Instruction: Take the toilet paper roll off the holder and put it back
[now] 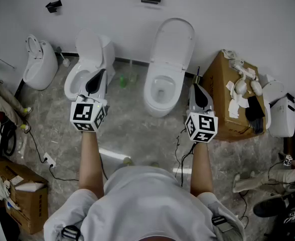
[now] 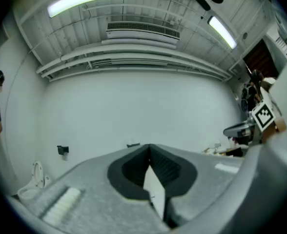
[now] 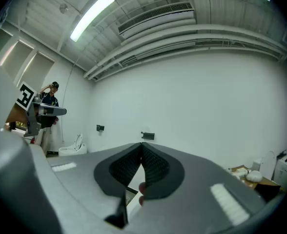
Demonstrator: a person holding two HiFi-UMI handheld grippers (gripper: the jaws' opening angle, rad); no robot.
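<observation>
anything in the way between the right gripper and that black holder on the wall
Nothing visible in the air between the right gripper and the wall holder. A white toilet stands on the floor below it, likely forcing a reach over.

The central toilet looks like glossy white ceramic; the floor is polished, grey-veined stone; the box is matt brown cardboard; the wall is smooth, matt white; the shirt is grey cloth.
</observation>
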